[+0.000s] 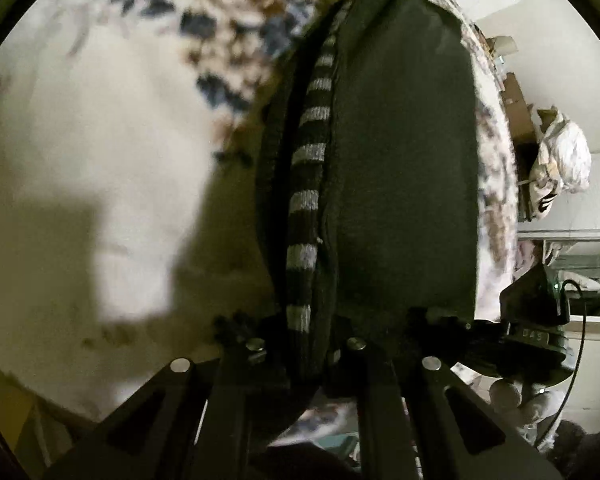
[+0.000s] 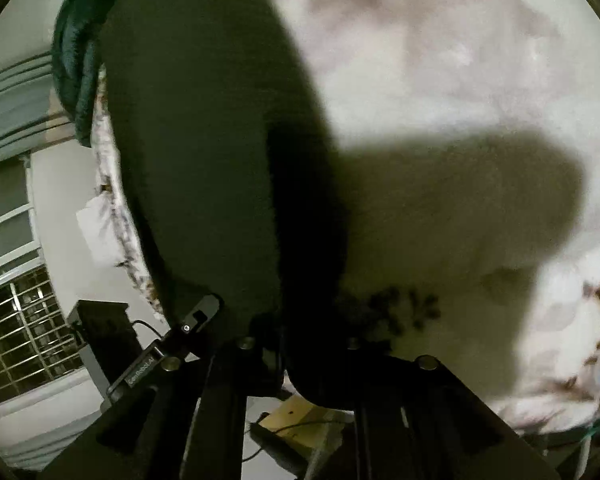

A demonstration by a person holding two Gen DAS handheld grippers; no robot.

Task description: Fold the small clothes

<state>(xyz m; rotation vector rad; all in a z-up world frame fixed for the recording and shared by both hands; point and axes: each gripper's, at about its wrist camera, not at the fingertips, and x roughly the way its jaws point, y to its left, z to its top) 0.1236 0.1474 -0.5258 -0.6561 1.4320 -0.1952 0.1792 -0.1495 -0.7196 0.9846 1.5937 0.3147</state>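
A dark garment (image 1: 404, 160) with a grey-and-black striped band (image 1: 306, 200) hangs down the middle of the left wrist view, above a white floral bedspread (image 1: 100, 140). My left gripper (image 1: 306, 344) is shut on its near edge, by the striped band. In the right wrist view the same dark garment (image 2: 204, 152) hangs at centre left. My right gripper (image 2: 296, 344) is shut on its near edge. The right gripper also shows at the right of the left wrist view (image 1: 536, 332), level with the left one.
The floral bedspread (image 2: 440, 120) lies below with the garment's shadow on it. A white wall with shelves and a bundled white bag (image 1: 564, 164) is to the right. A barred window (image 2: 24, 328) and a teal cloth (image 2: 80, 56) are at the left.
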